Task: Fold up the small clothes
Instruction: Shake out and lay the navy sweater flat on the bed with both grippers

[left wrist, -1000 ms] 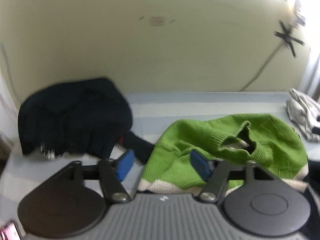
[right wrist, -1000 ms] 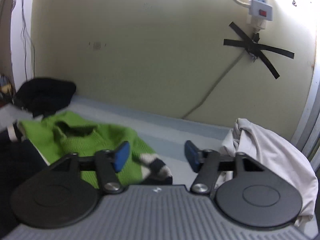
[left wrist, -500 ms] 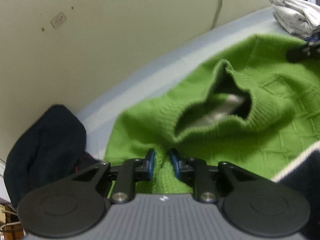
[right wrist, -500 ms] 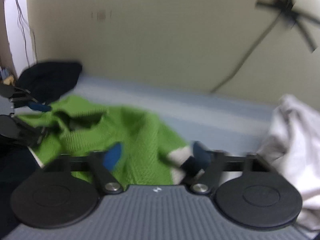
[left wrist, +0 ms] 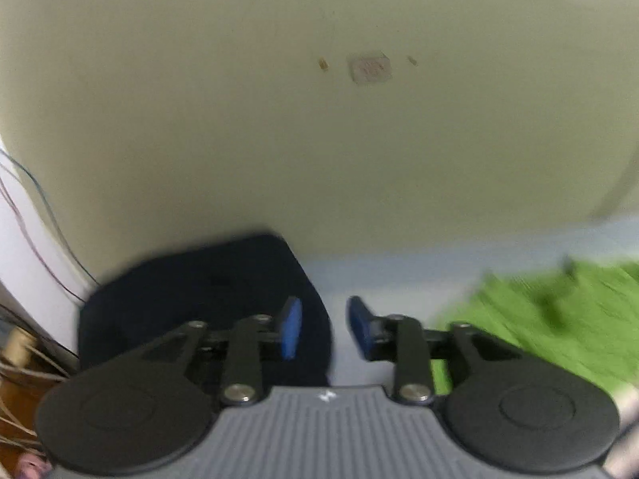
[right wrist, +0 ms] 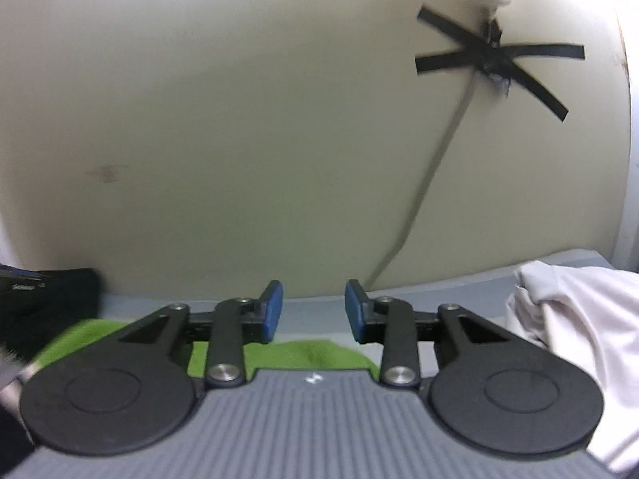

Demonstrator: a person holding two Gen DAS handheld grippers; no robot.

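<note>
Now | left tool (left wrist: 324, 327): jaws opening, nothing between, dark garment (left wrist: 199, 299) behind | right tool (right wrist: 313, 311): jaws opening, empty | green sweater (left wrist: 559, 319) on surface (left wrist: 379, 275), right of left tool, below right tool | white garment (right wrist: 579, 319) at right | writing: none readable

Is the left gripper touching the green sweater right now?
Apart. In the left wrist view the left gripper has nothing between its opening jaws, only bare tabletop; the green sweater lies off to the right, clear of both blue fingertips.
</note>
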